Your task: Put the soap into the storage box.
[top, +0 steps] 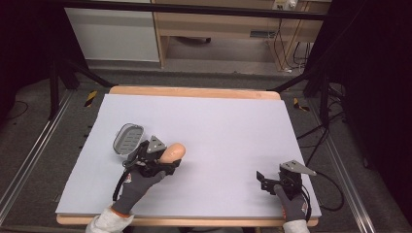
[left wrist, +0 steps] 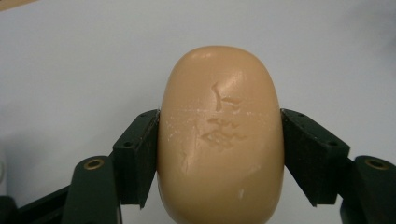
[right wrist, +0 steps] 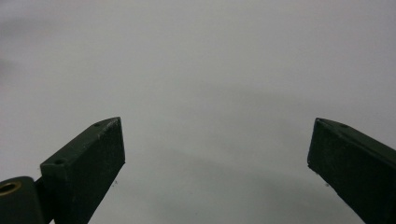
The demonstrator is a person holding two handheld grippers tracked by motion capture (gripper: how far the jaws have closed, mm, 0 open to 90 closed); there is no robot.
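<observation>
Left tongs: clenched on the soap, one jaw pressed to each long side (the left gripper view shows both pads in full contact).
Soap: tan, oval, lying flat just over the worktop, left of centre; its free end points away from the hand. In the left gripper view the soap bears scuffs and small dents on its upper face.
Left hand: grey glove, white sleeve, entering from the bottom edge.
Dish: grey, ribbed, oval, lying on the worktop just beside the left tongs, on their far left side; apart from the soap.
Right tongs: released, jaws standing wide apart with nothing between them (the right gripper view shows bare surface past the jaws).
Right hand: grey glove, at the near right corner of the worktop, well apart from the soap and dish.
Worktop: pale sheet over a wooden board, its wooden edge showing at the far and near sides.
</observation>
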